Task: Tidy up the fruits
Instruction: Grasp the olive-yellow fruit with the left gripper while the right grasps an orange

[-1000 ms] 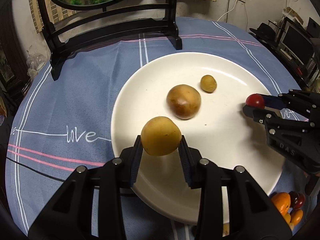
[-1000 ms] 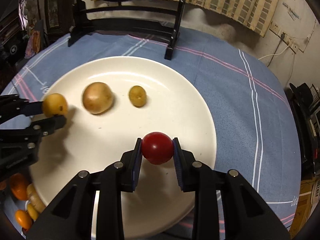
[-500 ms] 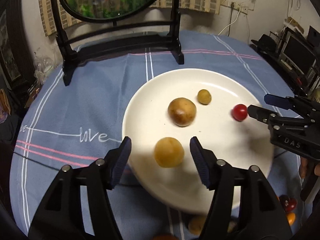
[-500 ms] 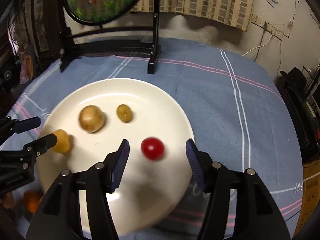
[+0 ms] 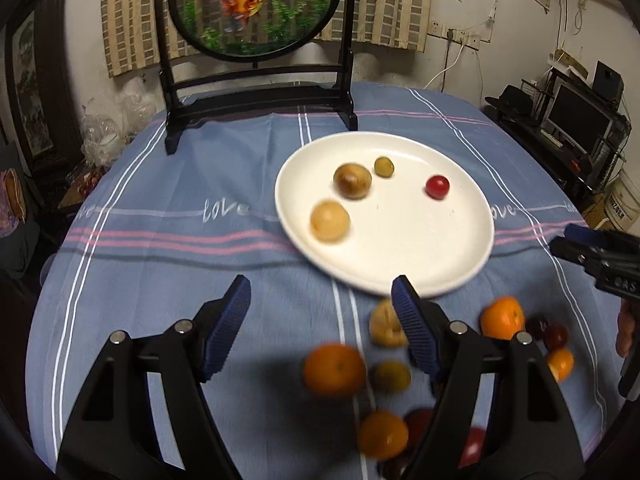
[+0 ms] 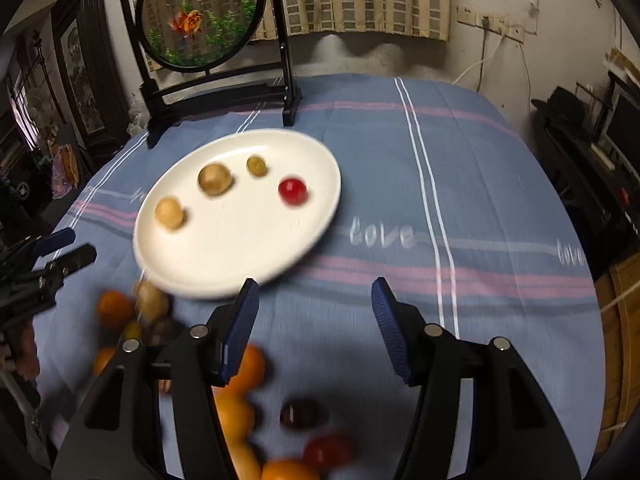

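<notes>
The word "love" [image 6: 380, 235] is woven in white on the blue tablecloth [image 5: 168, 184] beside a white plate [image 5: 420, 264]. The plate holds four round fruits: a yellow one [image 5: 330, 221], a brown one [image 5: 352, 181], a small green one [image 5: 384, 167] and a red tomato [image 5: 437, 187]. Nearer, loose oranges [image 5: 334, 369] and dark fruits lie blurred, partly hidden behind fingers. The left gripper [image 5: 320, 320] and right gripper [image 6: 314, 326] both gape wide, empty. Letters on the far gripper read partly "DAS".
</notes>
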{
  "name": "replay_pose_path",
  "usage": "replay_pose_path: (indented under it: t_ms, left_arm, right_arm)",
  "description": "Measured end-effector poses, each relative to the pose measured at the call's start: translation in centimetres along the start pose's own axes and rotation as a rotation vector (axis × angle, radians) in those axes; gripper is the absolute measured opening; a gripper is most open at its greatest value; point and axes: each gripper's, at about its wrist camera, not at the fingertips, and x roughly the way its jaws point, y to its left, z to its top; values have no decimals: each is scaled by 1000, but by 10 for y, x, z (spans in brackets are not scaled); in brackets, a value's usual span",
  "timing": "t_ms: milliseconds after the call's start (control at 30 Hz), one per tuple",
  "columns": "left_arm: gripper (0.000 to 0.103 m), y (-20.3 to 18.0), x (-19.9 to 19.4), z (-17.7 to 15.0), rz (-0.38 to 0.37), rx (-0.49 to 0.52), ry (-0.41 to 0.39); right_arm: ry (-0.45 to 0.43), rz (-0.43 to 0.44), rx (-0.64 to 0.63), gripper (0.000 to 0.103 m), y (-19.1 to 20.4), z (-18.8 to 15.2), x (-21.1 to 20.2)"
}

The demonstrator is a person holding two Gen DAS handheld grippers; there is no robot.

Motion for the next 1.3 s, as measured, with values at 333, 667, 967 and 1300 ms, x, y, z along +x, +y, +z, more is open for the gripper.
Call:
replay_pose_path:
  t_ms: [333, 667, 967, 1300]
  left_arm:
    - [75, -2, -21, -52, 0, 1, 30]
    - [81, -2, -34, -87, 9, -10, 44]
    - [81, 3, -39, -109, 16, -44, 72]
    - [84, -6, -52, -121, -30, -51, 77]
  right_arm:
    - [12, 3, 45, 59, -2, -70, -33]
    - [38, 11, 73, 59, -10, -106, -41]
    - [91, -13, -5, 59, 5, -123, -30]
    - [133, -53, -44, 59, 16, -121, -11]
